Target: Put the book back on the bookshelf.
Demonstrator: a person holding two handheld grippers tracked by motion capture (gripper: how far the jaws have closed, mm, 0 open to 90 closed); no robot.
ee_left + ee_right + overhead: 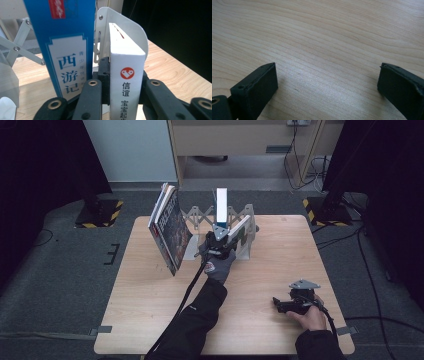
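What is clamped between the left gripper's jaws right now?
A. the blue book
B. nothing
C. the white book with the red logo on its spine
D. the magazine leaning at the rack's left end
C: in the left gripper view the left gripper has a black jaw on each side of the white book, while the blue book stands free beside it.

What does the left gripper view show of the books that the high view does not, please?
Left gripper view: the white book's spine with a red logo, clamped between the black jaws, and the blue book's printed title. High view: the magazines leaning at the rack's left end, and the right gripper resting open on the table. Both: the white expanding rack.
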